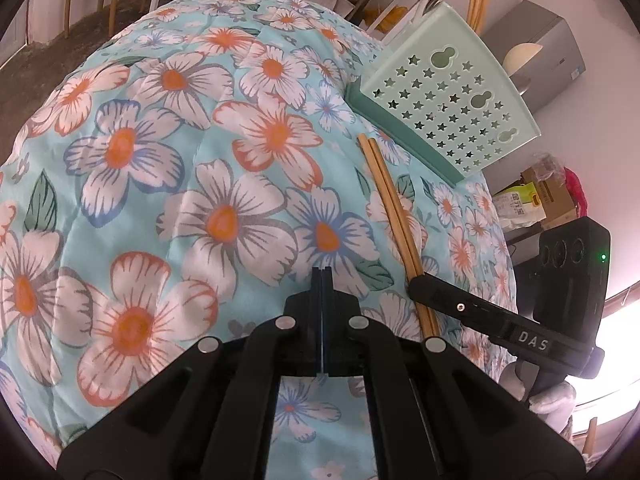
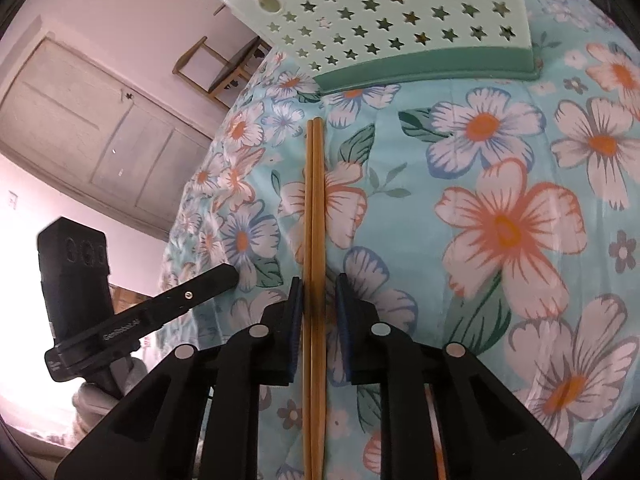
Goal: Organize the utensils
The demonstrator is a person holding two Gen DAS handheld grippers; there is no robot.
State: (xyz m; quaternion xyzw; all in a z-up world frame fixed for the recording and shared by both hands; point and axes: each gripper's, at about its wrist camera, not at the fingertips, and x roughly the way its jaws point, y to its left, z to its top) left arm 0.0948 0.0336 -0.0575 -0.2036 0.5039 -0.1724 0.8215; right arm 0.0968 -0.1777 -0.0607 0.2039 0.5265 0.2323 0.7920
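As seen from the left wrist, the left gripper (image 1: 322, 276) is shut tight on nothing, and the chopsticks (image 1: 394, 216) are laid on the flowered cloth (image 1: 168, 184) to its right, pointed at the green rack (image 1: 452, 96). "DAS" can be read on the right gripper (image 1: 418, 286).

From the right wrist, the chopsticks (image 2: 313, 240) are seen running straight between its narrow fingers (image 2: 295, 300), not yet pinched. That hand is judged nearer.

Surface covered by floral cloth (image 1: 200, 160). Pair of chopsticks (image 2: 313, 220) laid side by side on cloth. Green utensil holder (image 1: 440, 92) stood near tips, apart.
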